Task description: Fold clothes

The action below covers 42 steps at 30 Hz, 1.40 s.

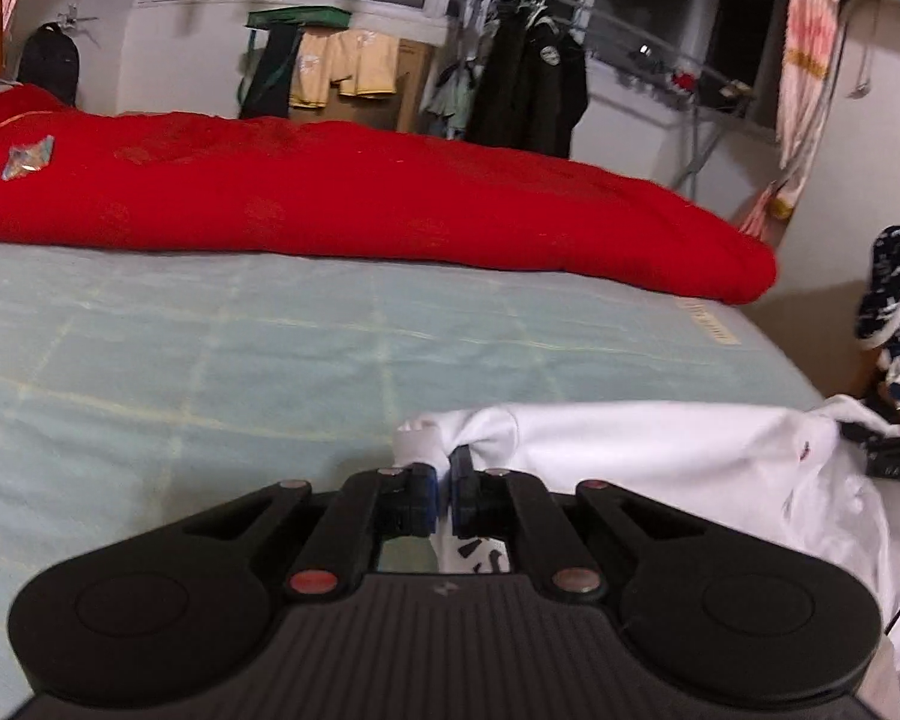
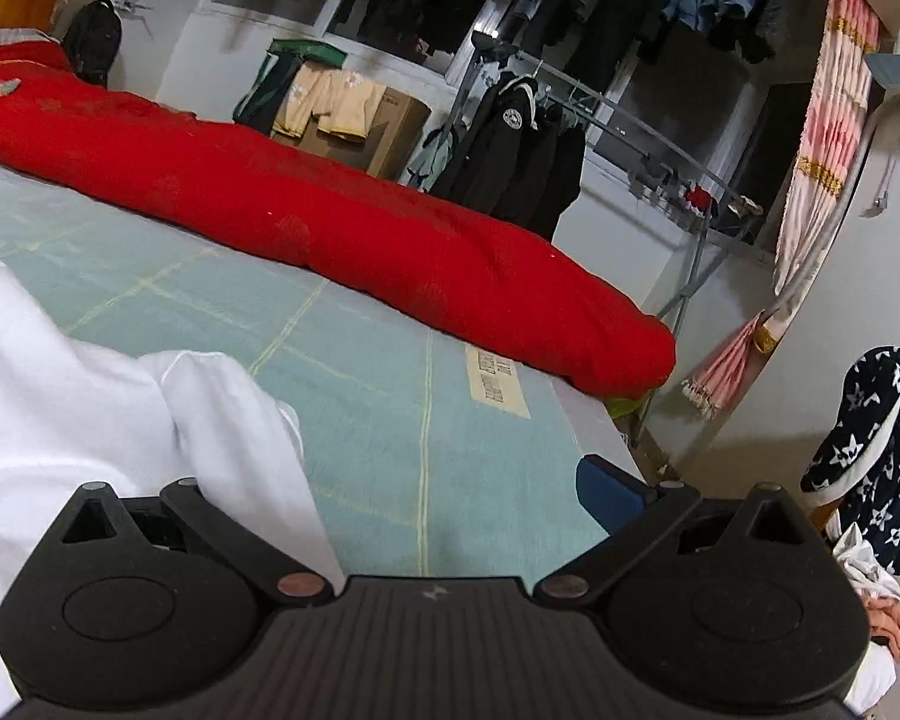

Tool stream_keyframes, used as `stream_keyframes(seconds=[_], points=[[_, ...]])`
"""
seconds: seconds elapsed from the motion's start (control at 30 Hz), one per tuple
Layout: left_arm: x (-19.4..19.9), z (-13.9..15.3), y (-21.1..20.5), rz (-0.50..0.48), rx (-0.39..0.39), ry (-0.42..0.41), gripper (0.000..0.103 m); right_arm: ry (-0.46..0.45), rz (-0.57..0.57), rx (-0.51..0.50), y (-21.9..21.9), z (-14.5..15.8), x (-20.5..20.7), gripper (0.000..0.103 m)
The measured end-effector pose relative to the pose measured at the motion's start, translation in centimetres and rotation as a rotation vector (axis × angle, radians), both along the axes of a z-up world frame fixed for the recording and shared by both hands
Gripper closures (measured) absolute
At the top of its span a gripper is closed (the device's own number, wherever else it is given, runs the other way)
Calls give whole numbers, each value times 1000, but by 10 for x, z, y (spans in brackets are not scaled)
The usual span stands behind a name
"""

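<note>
A white shirt (image 1: 660,456) lies on the near edge of the bed (image 1: 210,348), its long axis running left to right. The left gripper (image 1: 447,480) pinches its left sleeve end between pressed-together fingers. The right gripper (image 2: 444,498) has its fingers spread wide beside the shirt's other sleeve (image 2: 234,420). A red quilt (image 1: 330,198) lies along the far side.

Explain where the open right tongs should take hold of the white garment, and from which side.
Grip the loose white sleeve of the white garment, lying bunched on the bed sheet just ahead of the right tongs. Probably approach from its free right edge, low along the sheet: that raised fold offers an edge, and the left tongs already pinch the other end.
</note>
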<state>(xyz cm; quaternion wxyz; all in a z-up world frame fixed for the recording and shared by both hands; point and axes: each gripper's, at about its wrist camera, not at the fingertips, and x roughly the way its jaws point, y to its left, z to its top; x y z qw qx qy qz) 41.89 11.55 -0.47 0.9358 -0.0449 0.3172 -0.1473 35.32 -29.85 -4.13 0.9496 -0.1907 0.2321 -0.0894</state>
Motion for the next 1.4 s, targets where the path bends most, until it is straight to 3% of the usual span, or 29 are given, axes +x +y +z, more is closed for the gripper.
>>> stream_keyframes(seconds=[0.07, 0.17, 0.27, 0.43, 0.57, 0.7, 1.03, 1.13, 1.3, 1.4], points=[[12, 0, -1, 23, 44, -10, 101, 1, -13, -1, -2, 0, 17, 0], [27, -6, 3, 32, 43, 12, 101, 7, -30, 0, -5, -3, 40, 0], [44, -25, -11, 30, 87, 53, 101, 79, -36, -8, -3, -18, 61, 0], [50, -61, -14, 31, 87, 154, 97, 186, -16, 46, -6, -44, 65, 0], [43, -63, -9, 33, 78, 179, 89, 210, -7, 135, -15, -39, 52, 0], [24, -53, 3, 9, 9, 218, 69, 222, 36, 241, -20, -17, 26, 0], [-67, -39, 5, -67, -64, 299, 63, 291, 206, 263, 20, 14, -63, 0], [-94, -46, 4, -82, -124, 331, 59, 289, 219, 292, 26, 19, -95, 0], [-134, -61, -1, -86, -189, 362, 55, 279, 228, 392, 28, 12, -156, 0], [-151, -69, 3, -66, -282, 382, 53, 265, 212, 481, 27, 3, -190, 0]])
